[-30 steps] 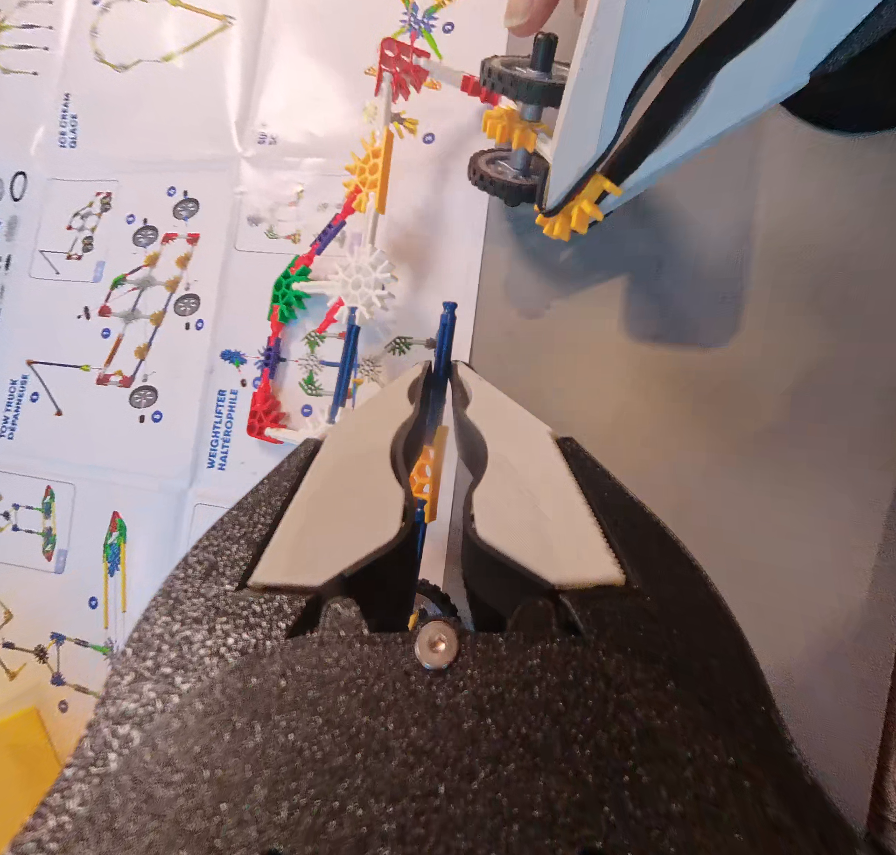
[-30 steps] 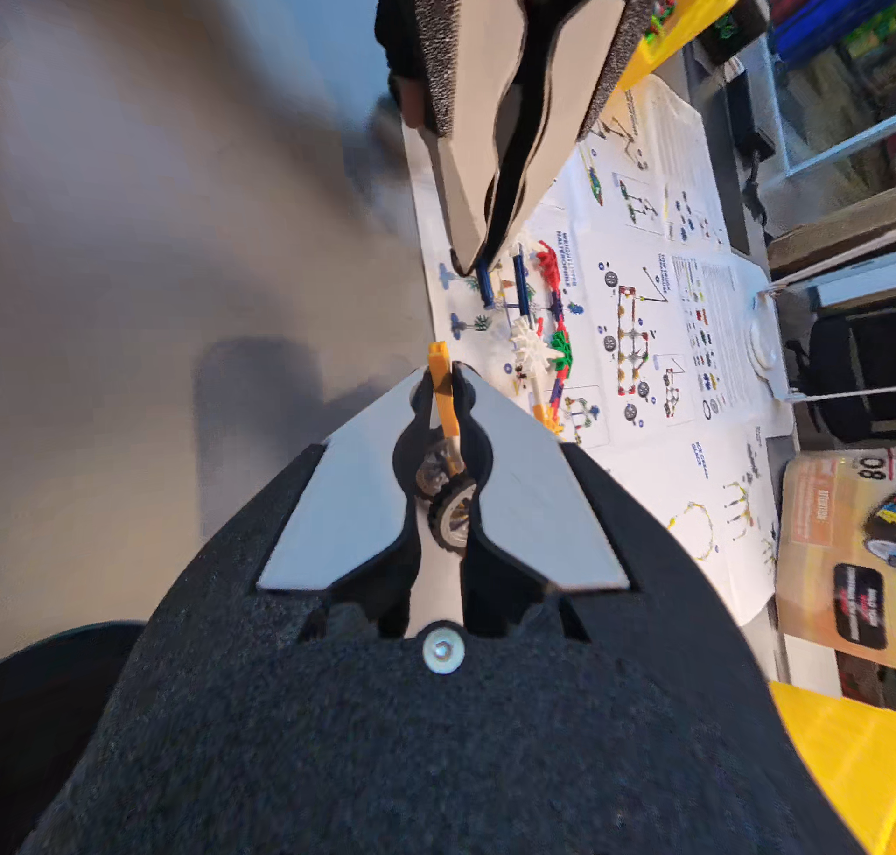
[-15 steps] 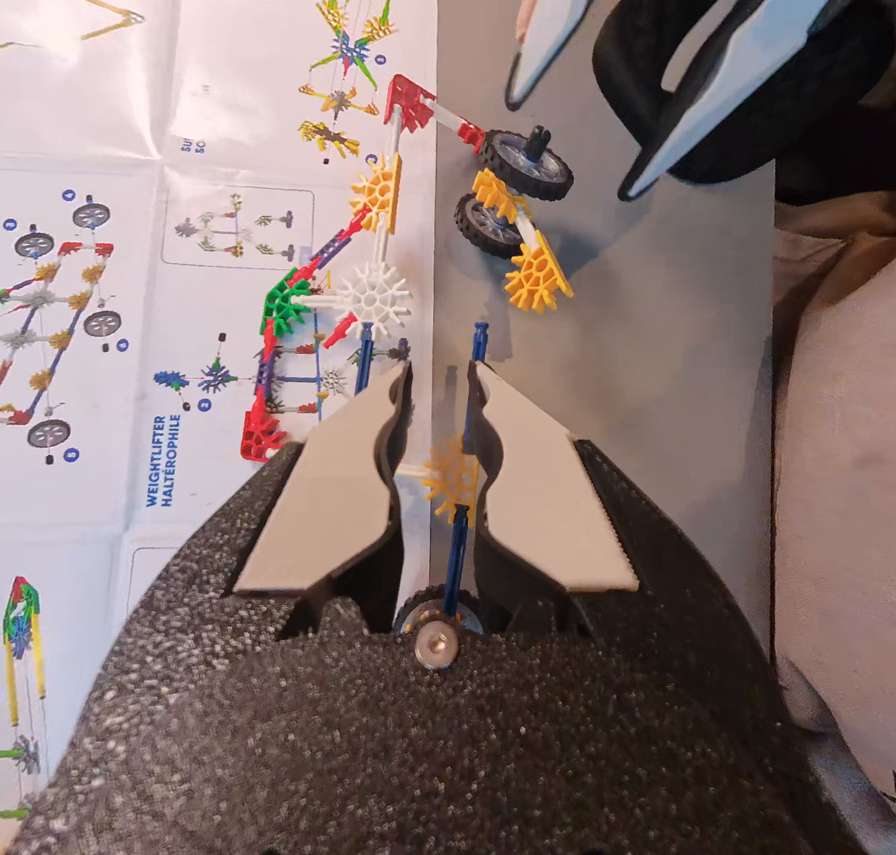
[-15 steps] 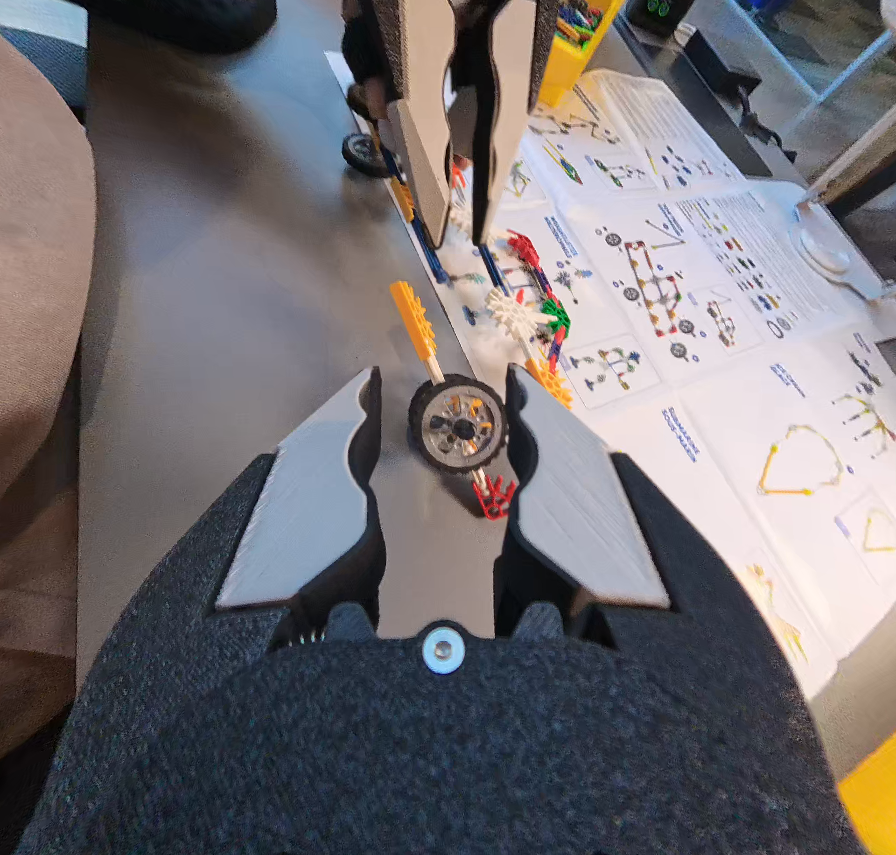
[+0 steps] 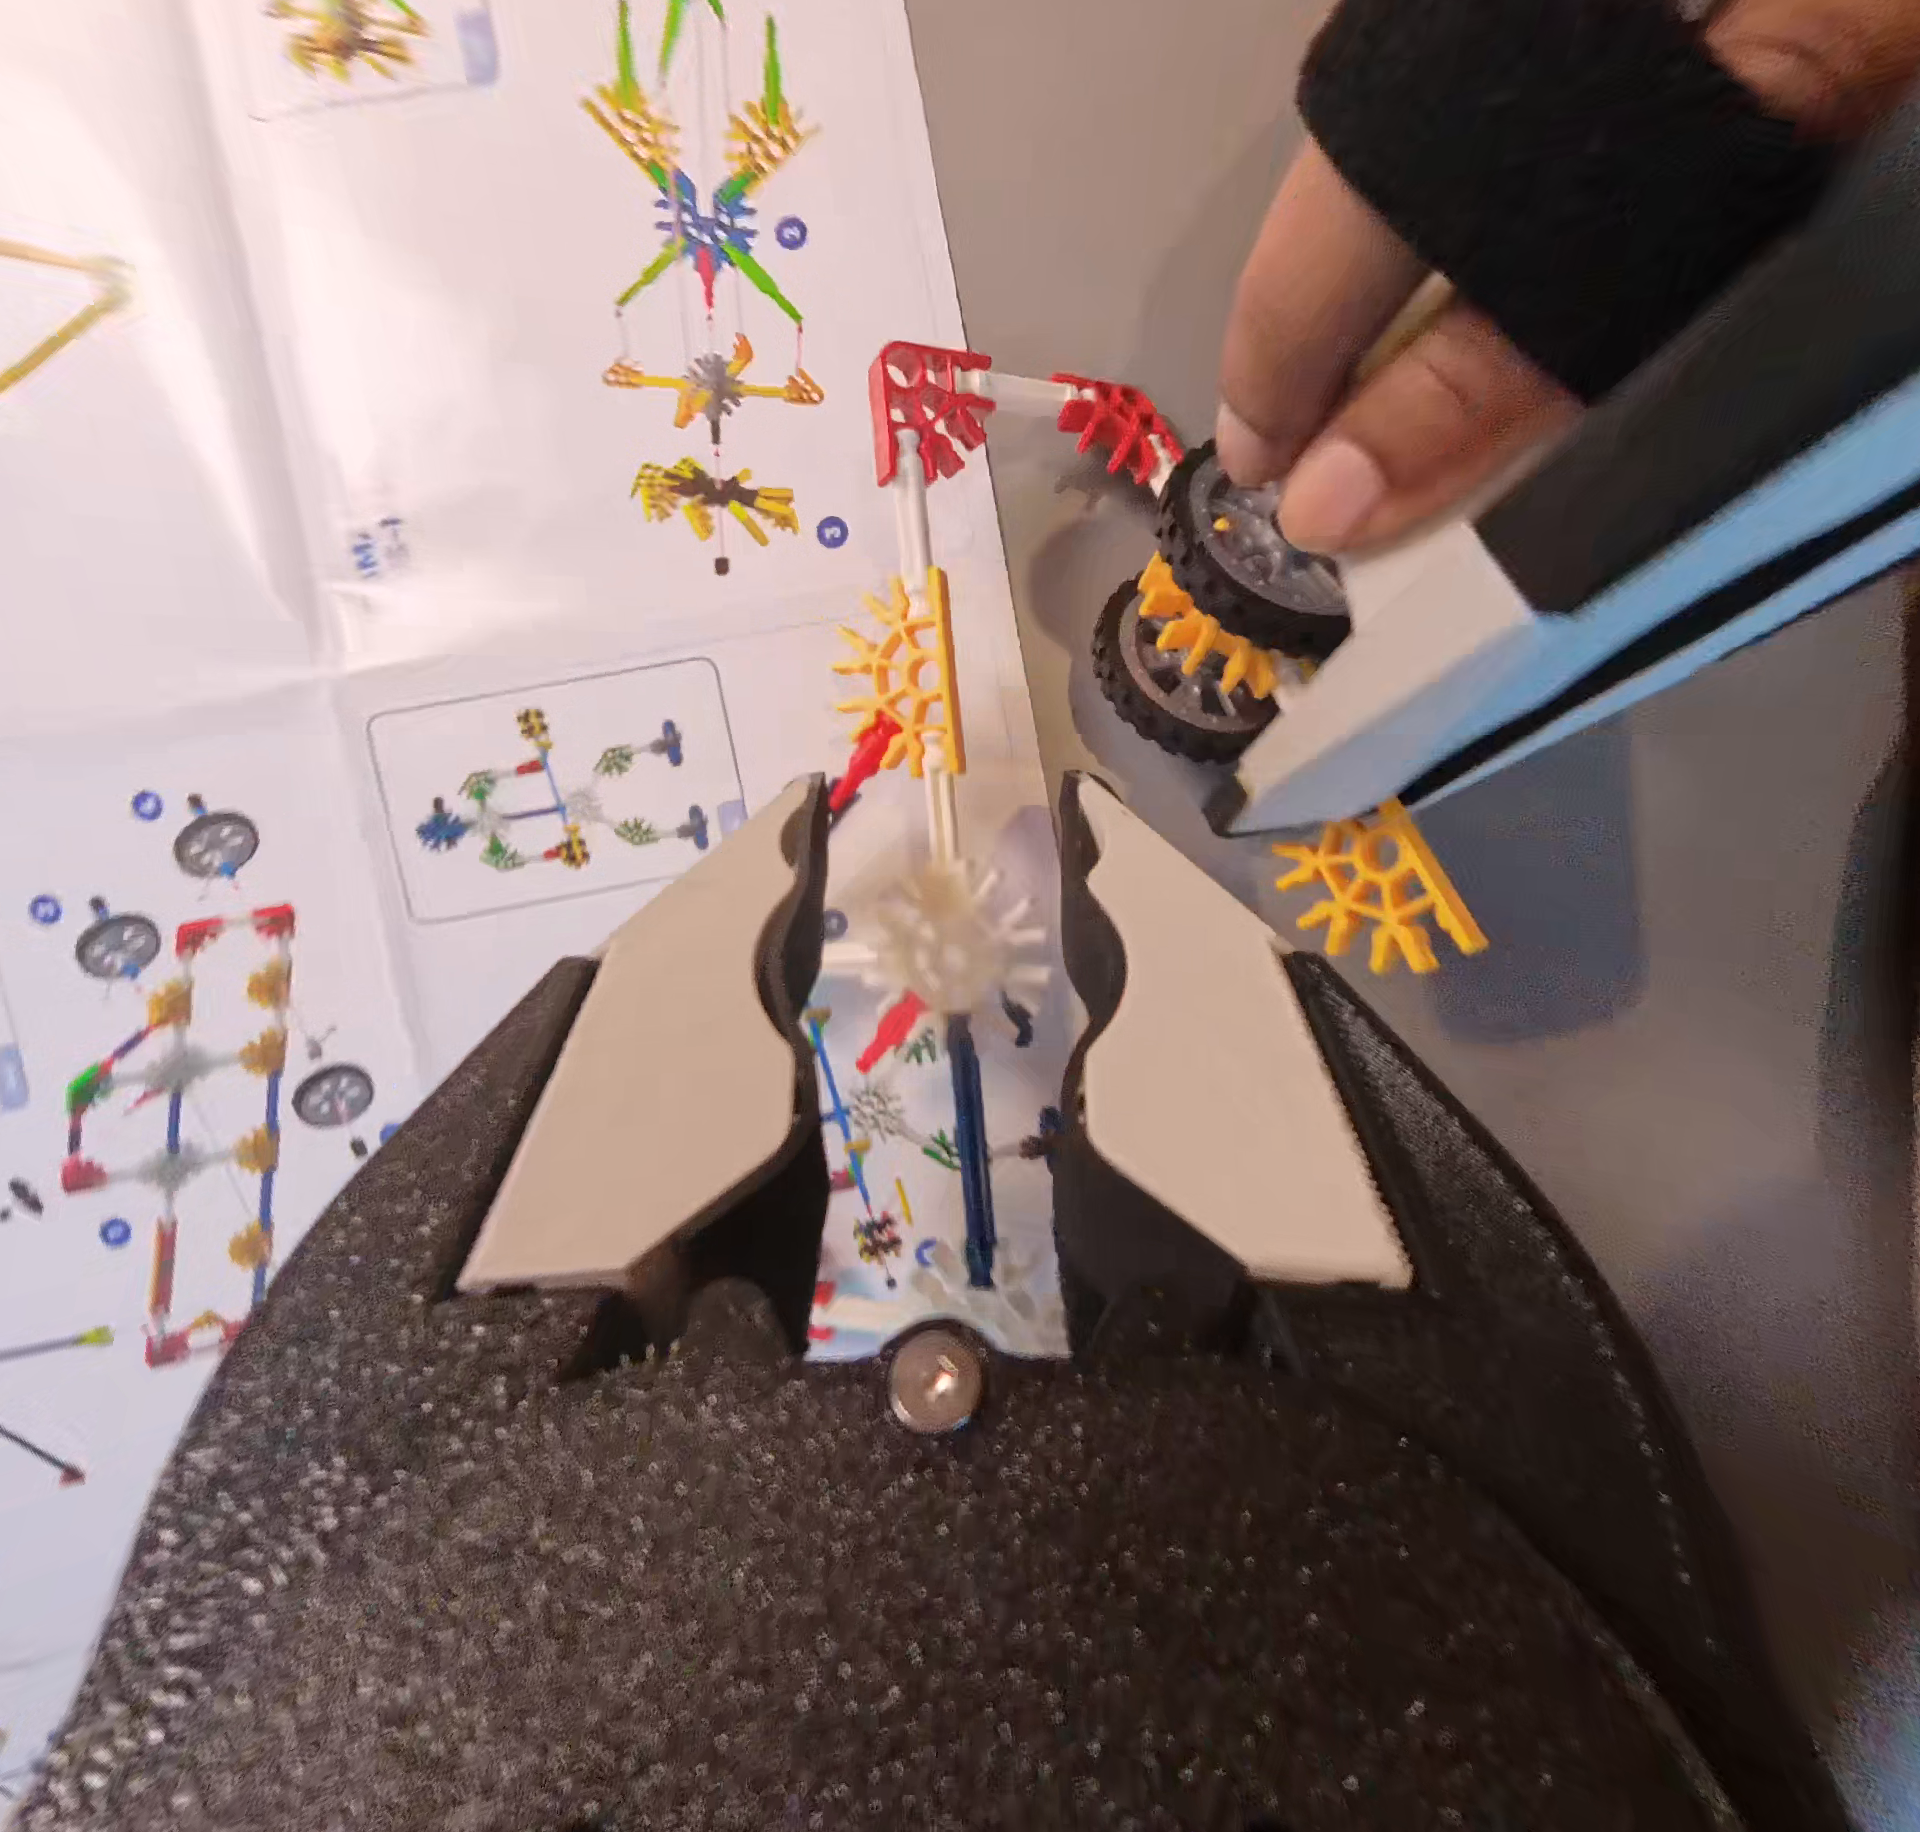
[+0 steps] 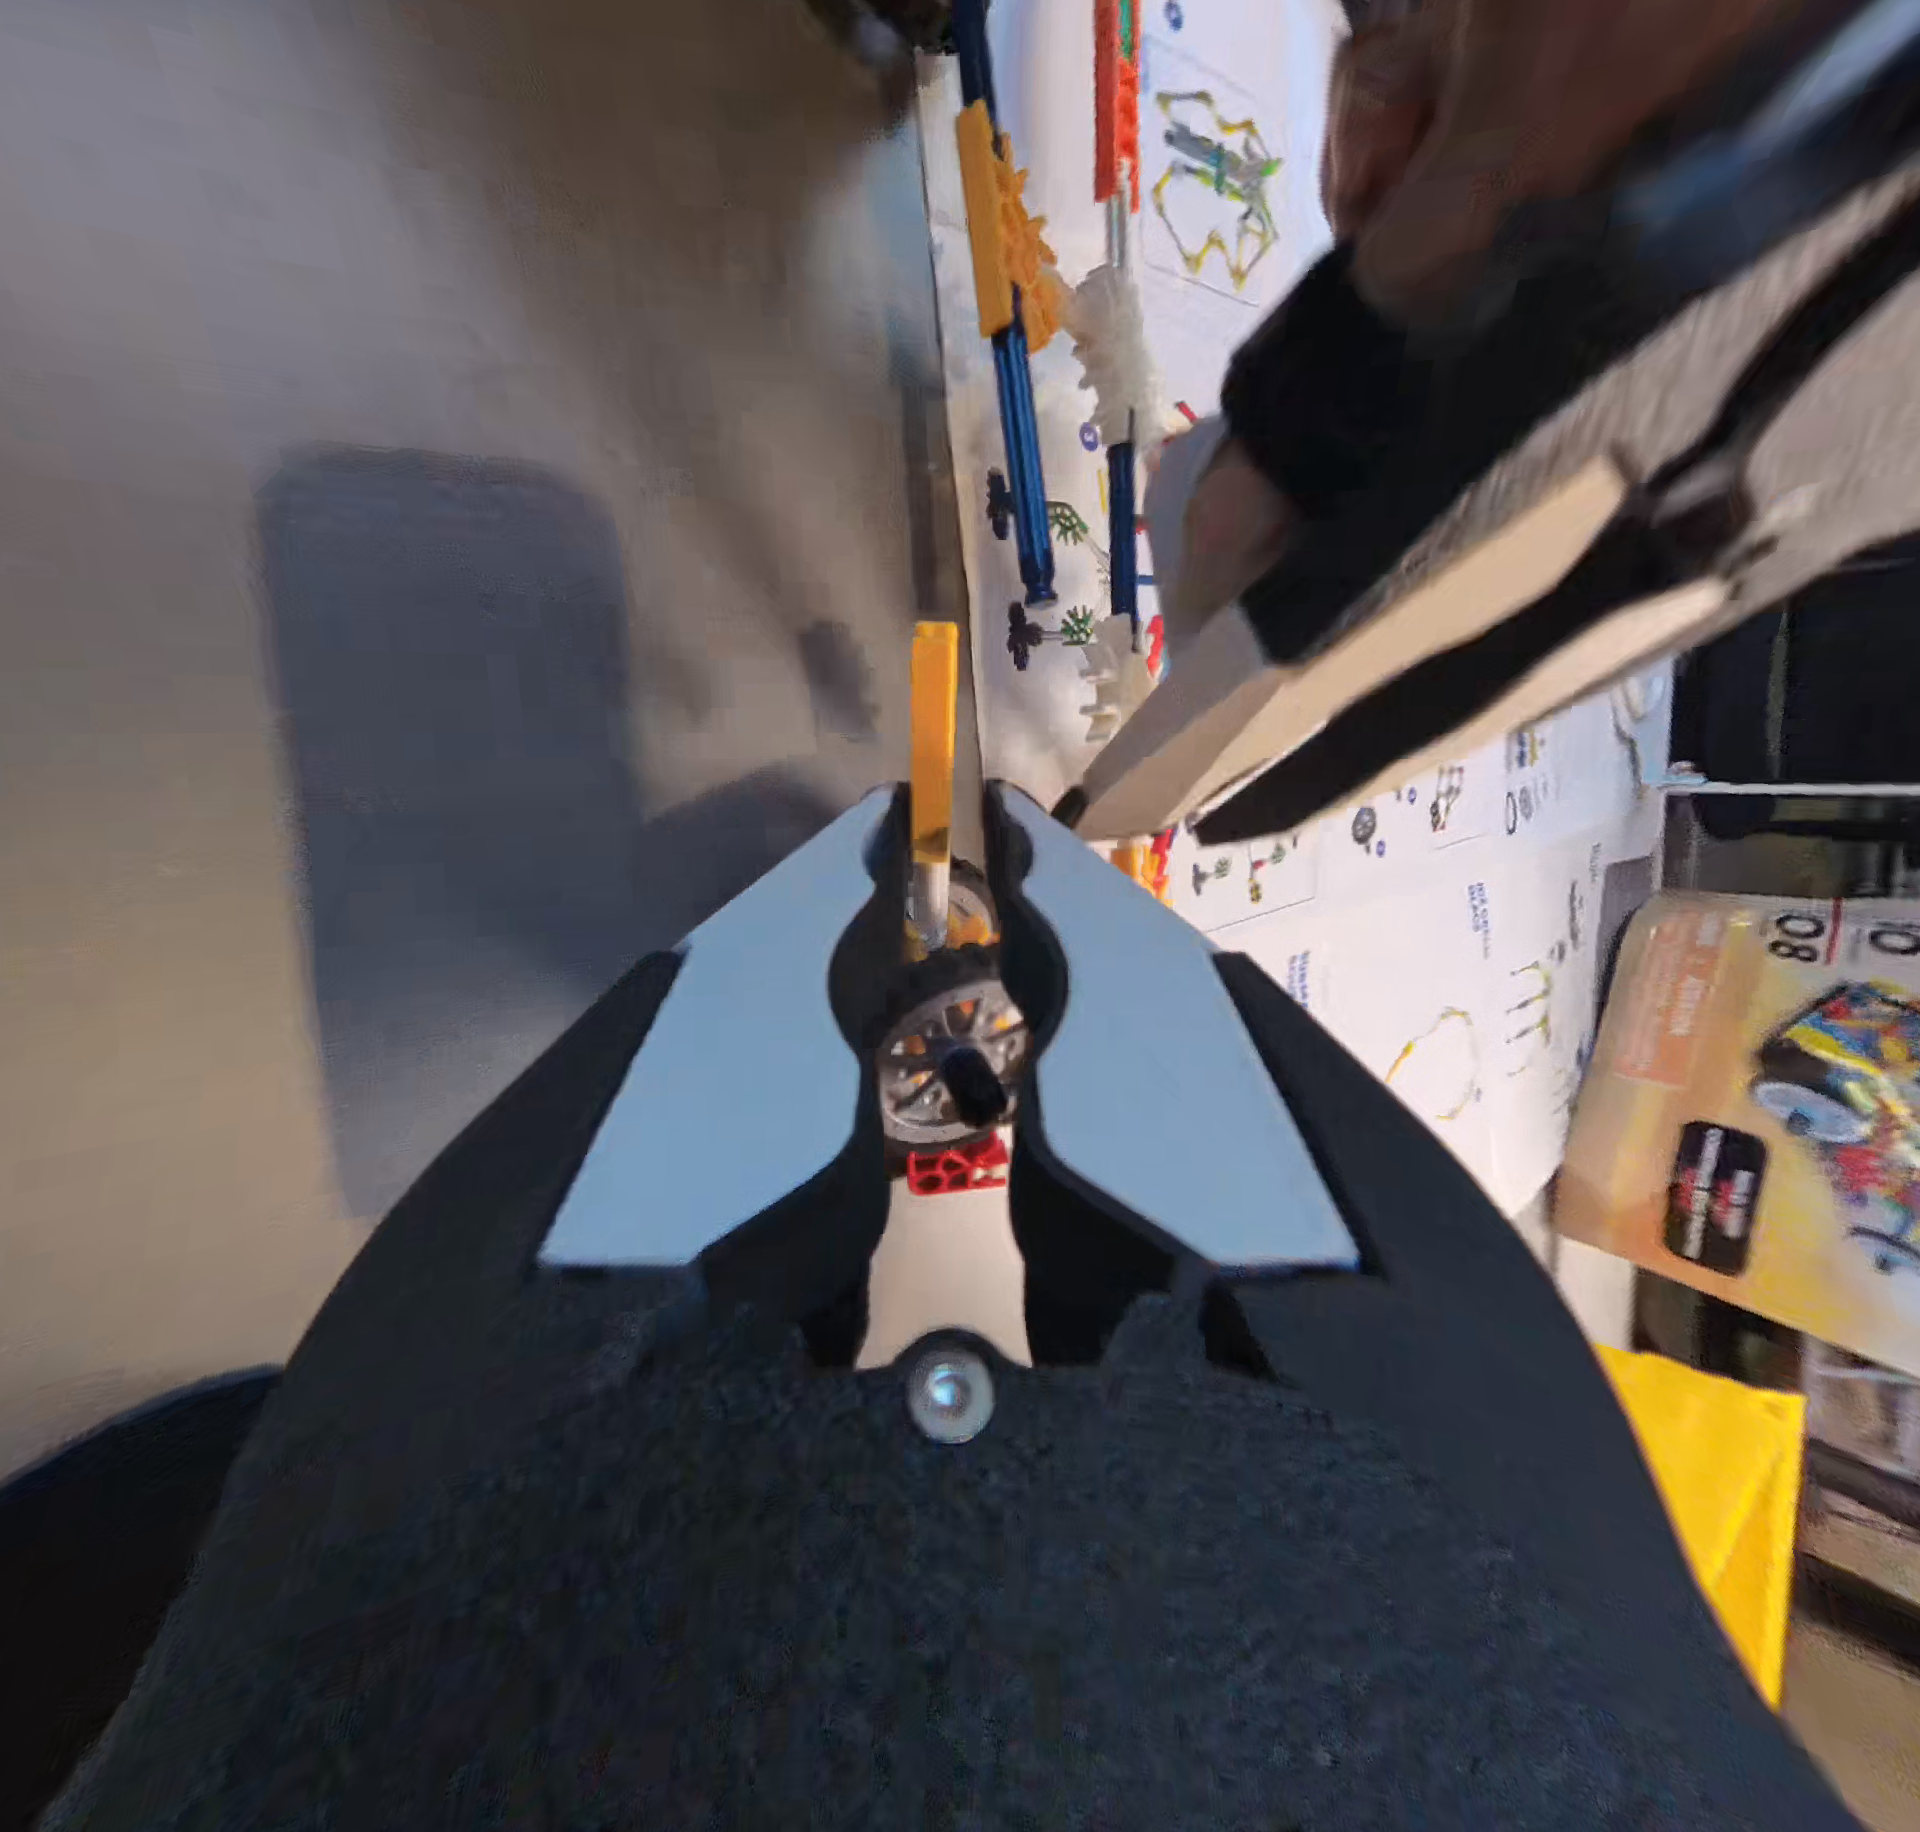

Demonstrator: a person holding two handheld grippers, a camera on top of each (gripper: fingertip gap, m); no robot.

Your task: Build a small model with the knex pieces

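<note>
A toy model of coloured rods and connectors lies across the edge of an instruction sheet (image 5: 416,535). My left gripper (image 5: 940,795) is open, its jaws on either side of the model's white round connector (image 5: 956,941) and blue rod (image 5: 971,1159), holding nothing. My right gripper (image 6: 940,795) is shut on the yellow connector (image 6: 932,733) at the model's wheel end, with a black wheel (image 6: 951,1044) and a red connector (image 6: 956,1164) between its fingers. In the left wrist view, it (image 5: 1320,806) sits beside two wheels (image 5: 1184,681), and the yellow connector (image 5: 1377,889) pokes out below.
The grey table (image 5: 1558,1263) lies right of the sheet. A person's hand in a black glove (image 5: 1507,120) touches the upper wheel. A toy box (image 6: 1766,1107) and a yellow bin (image 6: 1704,1533) stand at the right in the right wrist view.
My left gripper let go of the blue rod, opened wide and moved over the white connector. My right gripper opened half a second ago and has shut on the yellow connector again.
</note>
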